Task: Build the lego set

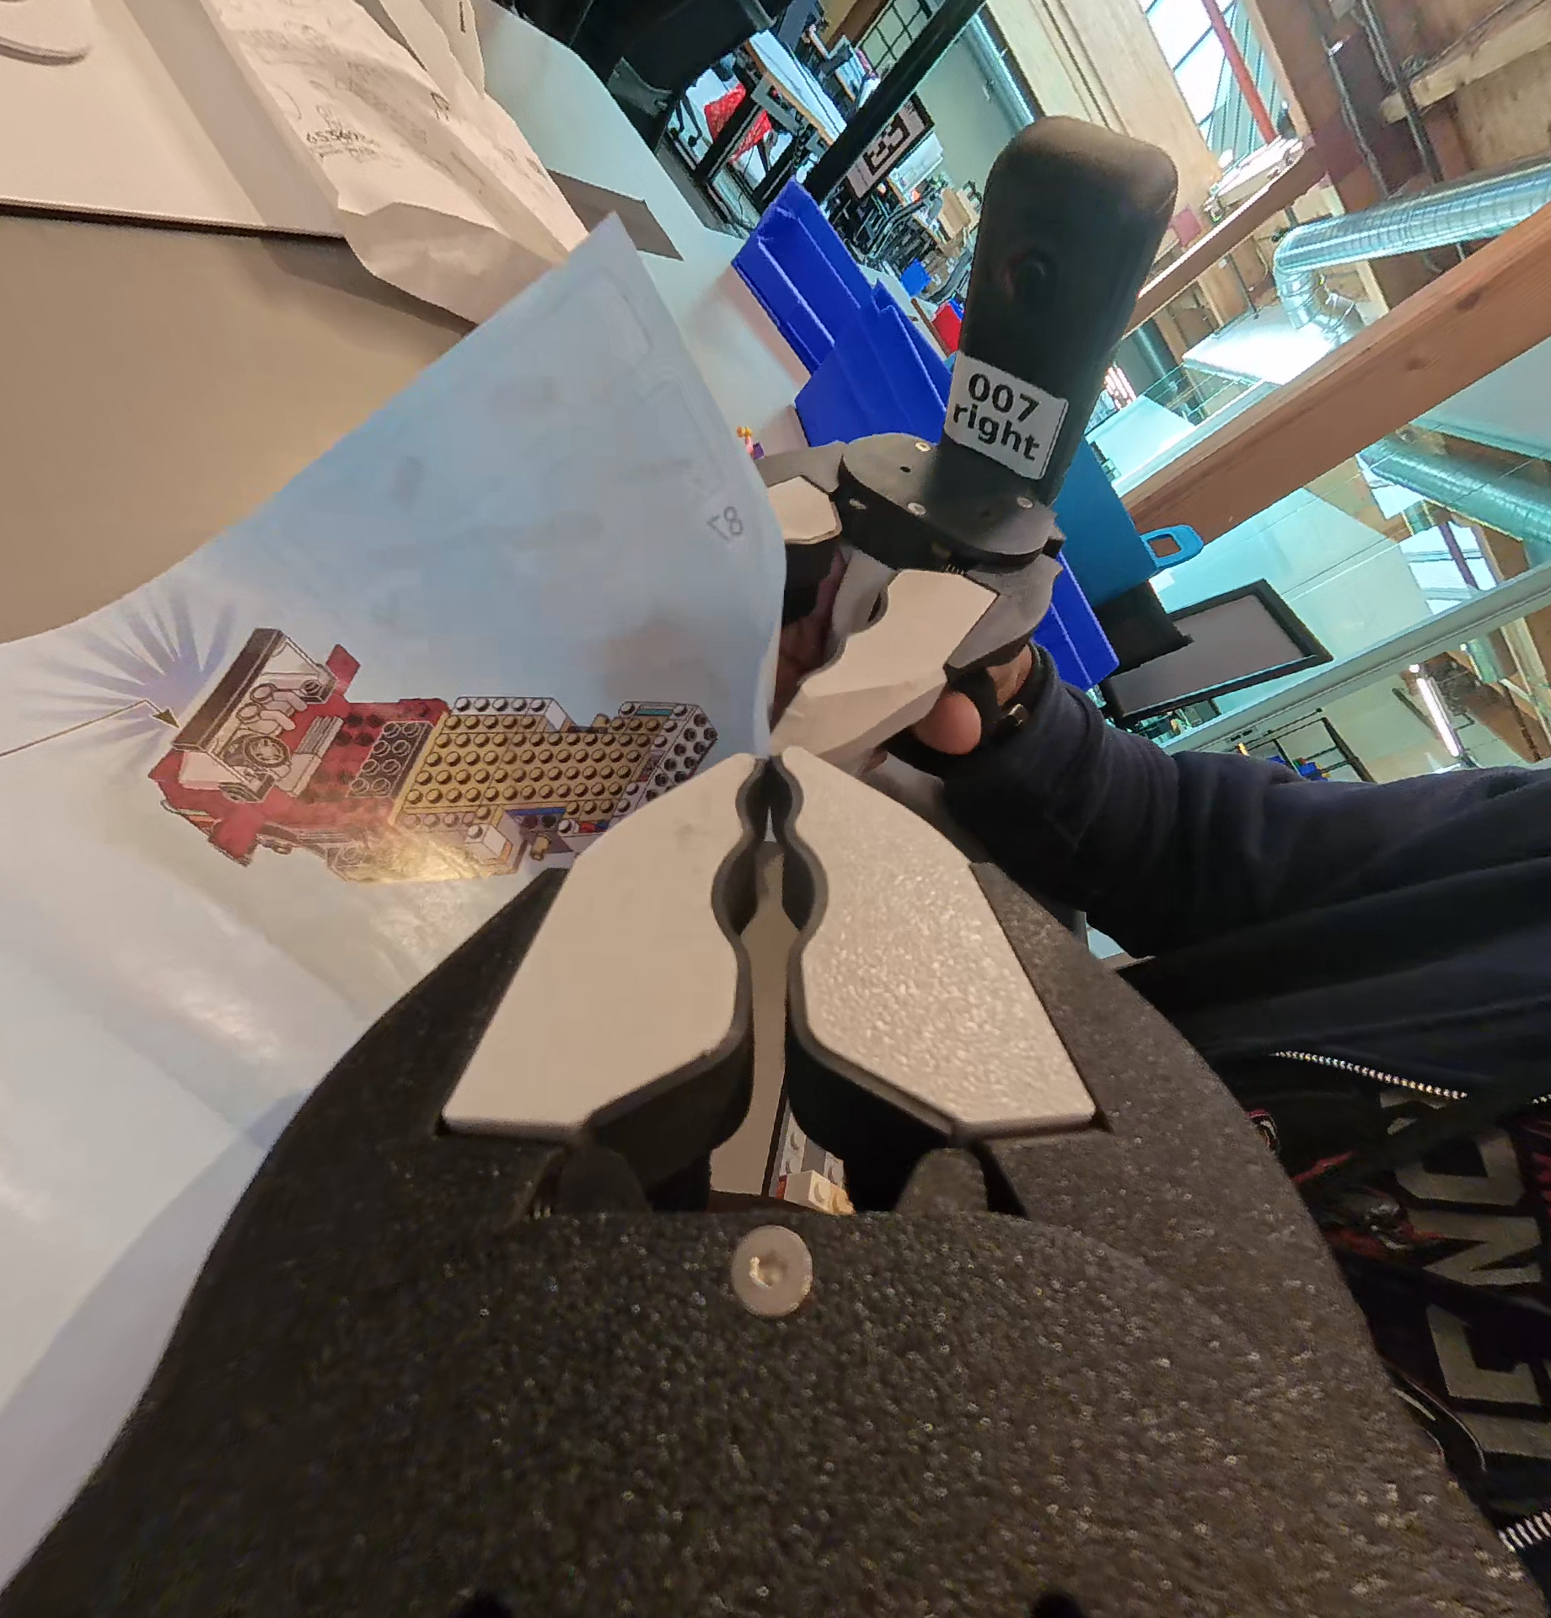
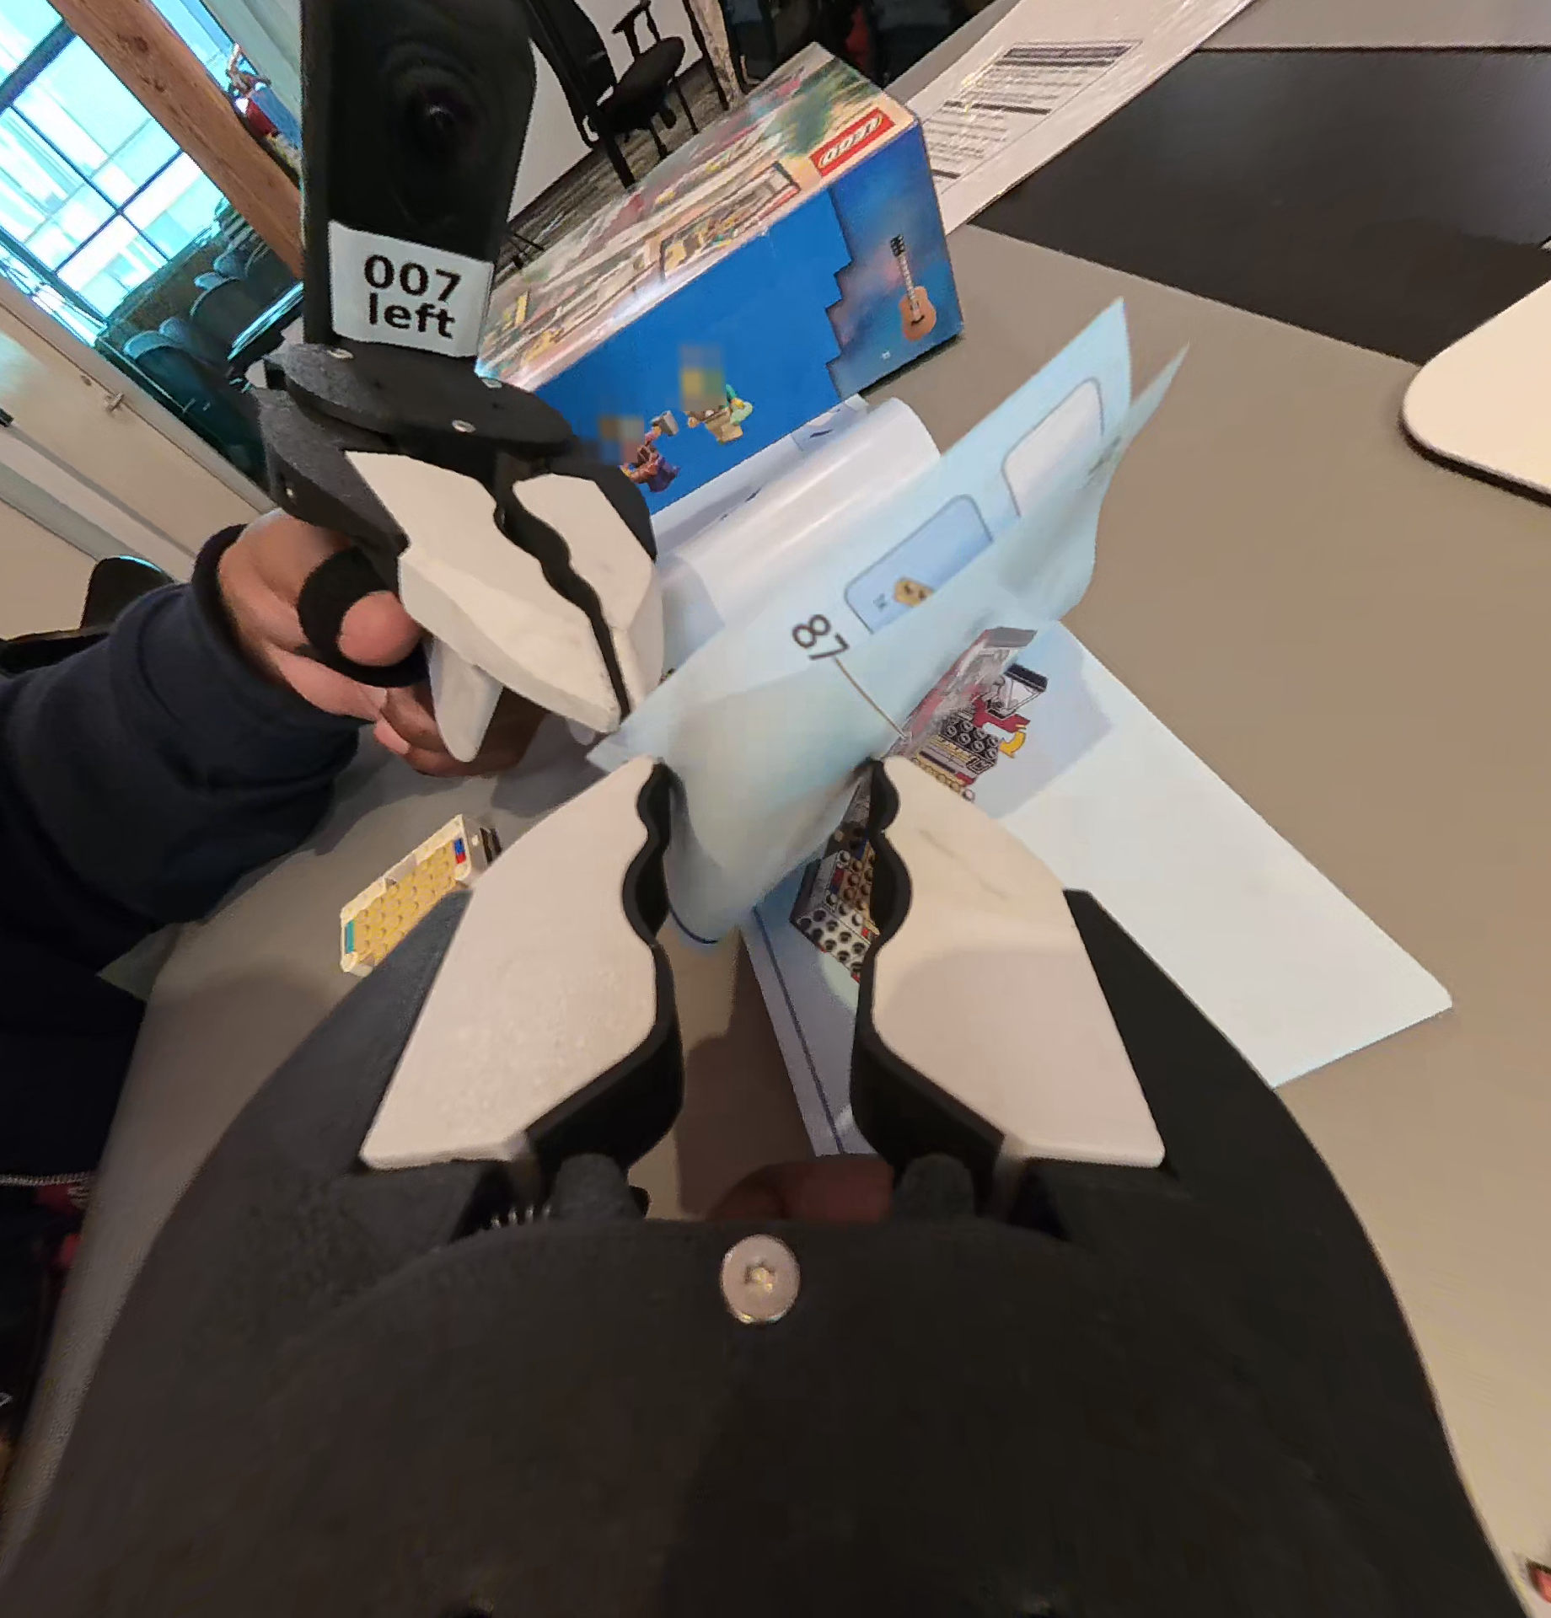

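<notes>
The instruction booklet (image 2: 1192, 919) lies open on the grey table (image 2: 1280, 613). One light-blue page (image 1: 404, 569) is lifted and curls upward. My left gripper (image 1: 768, 762) is shut on that page's corner; the right wrist view shows it (image 2: 619, 714) pinching the corner too. My right gripper (image 2: 763, 779) is open, and the lifted page (image 2: 754, 770) hangs loosely between its fingers without being pressed. It also shows in the left wrist view (image 1: 842, 630), behind the page's edge. A small build with a yellow studded plate and white rim (image 2: 408, 893) sits on the table to the left.
The blue set box (image 2: 737, 289) stands behind the booklet. A white board (image 2: 1508, 411) lies at the right and a printed sheet (image 2: 1043, 87) at the back. A crumpled paper bag (image 1: 387, 131) and blue bins (image 1: 851, 333) lie beyond. The person's dark sleeve (image 1: 1280, 875) is close.
</notes>
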A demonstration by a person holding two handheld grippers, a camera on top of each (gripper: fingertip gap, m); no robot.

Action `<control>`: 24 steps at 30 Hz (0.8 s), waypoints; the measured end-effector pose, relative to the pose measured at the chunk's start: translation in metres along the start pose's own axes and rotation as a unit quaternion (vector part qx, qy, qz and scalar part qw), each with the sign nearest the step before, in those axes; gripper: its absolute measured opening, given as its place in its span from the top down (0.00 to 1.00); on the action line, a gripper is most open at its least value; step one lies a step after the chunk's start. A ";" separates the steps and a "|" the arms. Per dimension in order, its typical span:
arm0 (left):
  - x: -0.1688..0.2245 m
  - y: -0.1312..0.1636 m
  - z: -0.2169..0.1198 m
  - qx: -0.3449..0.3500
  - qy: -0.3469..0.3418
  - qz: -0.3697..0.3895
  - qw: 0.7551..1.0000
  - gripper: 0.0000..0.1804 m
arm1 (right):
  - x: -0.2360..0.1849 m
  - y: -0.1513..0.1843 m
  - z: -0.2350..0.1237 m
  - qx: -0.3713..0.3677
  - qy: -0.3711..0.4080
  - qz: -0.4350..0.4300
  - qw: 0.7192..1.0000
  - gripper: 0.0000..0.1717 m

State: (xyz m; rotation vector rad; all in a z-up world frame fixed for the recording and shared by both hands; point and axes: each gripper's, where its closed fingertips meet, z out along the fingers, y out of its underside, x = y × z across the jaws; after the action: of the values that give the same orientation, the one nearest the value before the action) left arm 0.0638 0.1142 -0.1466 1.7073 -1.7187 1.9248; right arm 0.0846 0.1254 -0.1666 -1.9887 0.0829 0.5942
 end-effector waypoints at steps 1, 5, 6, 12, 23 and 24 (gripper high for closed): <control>0.000 0.001 0.000 -0.002 0.001 -0.001 1.000 1.00 | 0.001 0.000 -0.001 0.001 0.001 0.002 1.000 0.76; -0.002 0.001 0.000 -0.002 -0.003 -0.002 1.000 1.00 | 0.005 0.001 -0.003 -0.004 0.005 0.004 1.000 0.75; -0.003 0.000 0.000 -0.001 -0.004 -0.003 1.000 1.00 | 0.006 0.002 -0.005 -0.006 0.008 0.004 1.000 0.75; -0.005 -0.002 -0.004 0.006 -0.007 -0.009 1.000 1.00 | 0.024 0.008 -0.018 -0.041 0.056 -0.010 0.998 0.70; -0.006 0.006 0.008 -0.021 -0.046 0.019 0.999 0.81 | 0.036 0.021 -0.018 -0.079 0.104 -0.044 0.990 0.68; -0.006 0.007 0.009 -0.023 -0.053 0.024 0.998 0.80 | 0.035 0.021 -0.017 -0.079 0.104 -0.045 0.990 0.68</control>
State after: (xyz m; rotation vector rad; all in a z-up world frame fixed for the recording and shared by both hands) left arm 0.0678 0.1088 -0.1573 1.7984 -1.8423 1.8280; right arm 0.1151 0.1072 -0.1925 -2.1914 0.0741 0.3428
